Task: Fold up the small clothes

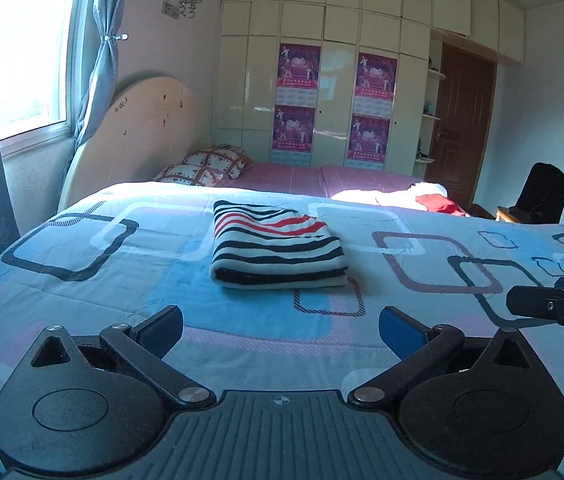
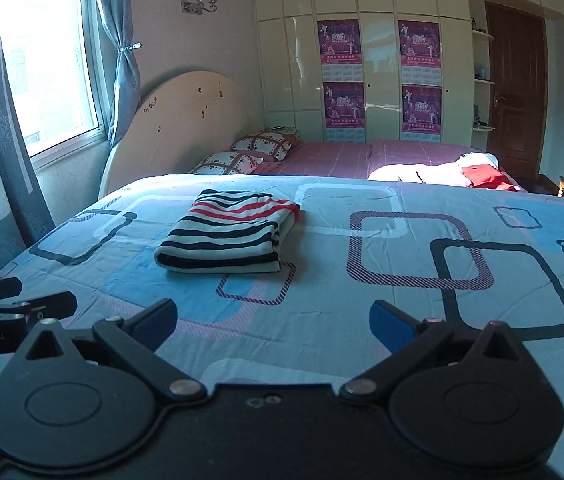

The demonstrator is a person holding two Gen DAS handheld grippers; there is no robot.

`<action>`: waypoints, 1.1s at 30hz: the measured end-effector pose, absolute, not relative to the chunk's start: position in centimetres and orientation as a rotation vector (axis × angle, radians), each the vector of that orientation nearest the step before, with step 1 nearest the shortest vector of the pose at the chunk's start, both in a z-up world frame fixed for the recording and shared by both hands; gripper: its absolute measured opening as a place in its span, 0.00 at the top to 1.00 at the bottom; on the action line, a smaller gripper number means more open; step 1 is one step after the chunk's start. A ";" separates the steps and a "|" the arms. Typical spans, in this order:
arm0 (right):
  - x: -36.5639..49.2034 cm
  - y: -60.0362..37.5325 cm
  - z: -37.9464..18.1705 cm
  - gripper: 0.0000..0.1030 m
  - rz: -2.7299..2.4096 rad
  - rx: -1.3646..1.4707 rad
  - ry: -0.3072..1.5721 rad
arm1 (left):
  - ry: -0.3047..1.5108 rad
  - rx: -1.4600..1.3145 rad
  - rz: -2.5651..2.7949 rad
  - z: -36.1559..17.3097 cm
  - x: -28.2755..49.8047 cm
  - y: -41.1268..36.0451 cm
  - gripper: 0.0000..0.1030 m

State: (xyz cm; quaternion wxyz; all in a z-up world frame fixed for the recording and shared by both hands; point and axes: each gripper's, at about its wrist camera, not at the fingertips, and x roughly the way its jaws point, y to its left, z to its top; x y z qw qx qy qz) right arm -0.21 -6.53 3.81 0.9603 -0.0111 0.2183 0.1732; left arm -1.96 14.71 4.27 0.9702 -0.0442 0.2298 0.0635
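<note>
A folded striped garment (image 1: pixel 276 246), white with black and red stripes, lies flat on the blue patterned quilt (image 1: pixel 82 248). The right wrist view shows the same striped garment (image 2: pixel 228 236) on the quilt (image 2: pixel 402 248). My left gripper (image 1: pixel 280 332) is open, well back from the garment, with nothing between its blue-padded fingers. My right gripper (image 2: pixel 272 326) is open too, nearer than the garment and to its right, holding nothing. The right gripper's tip (image 1: pixel 554 304) pokes in at the left view's right edge; the left gripper's tip (image 2: pixel 18 304) shows at the right view's left edge.
A pile of white and red clothes (image 1: pixel 426 198) lies in sunlight at the far side of the bed. Pillows (image 1: pixel 210 166) rest by the headboard (image 1: pixel 134 128). A wardrobe (image 1: pixel 338 80), a door (image 1: pixel 462 128), a dark chair (image 1: pixel 538 194) and a curtained window (image 1: pixel 34 48) surround the bed.
</note>
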 end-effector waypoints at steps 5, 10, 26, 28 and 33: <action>-2.3 -6.7 4.3 0.01 0.356 -0.027 0.412 | 0.437 -0.068 0.112 5.5 -4.5 13.9 0.00; -3.7 -6.9 5.0 0.01 0.368 -0.031 0.380 | 0.417 -0.094 0.108 6.0 -6.0 13.8 0.00; -3.7 -7.2 5.0 0.01 0.378 -0.043 0.363 | 0.391 -0.104 0.109 6.4 -6.0 12.8 0.00; -3.6 -7.6 5.0 0.01 0.373 -0.037 0.359 | 0.391 -0.101 0.104 6.4 -5.8 12.6 0.00; -3.3 -8.3 4.9 0.01 0.363 -0.025 0.356 | 0.397 -0.093 0.097 6.2 -5.5 12.1 0.00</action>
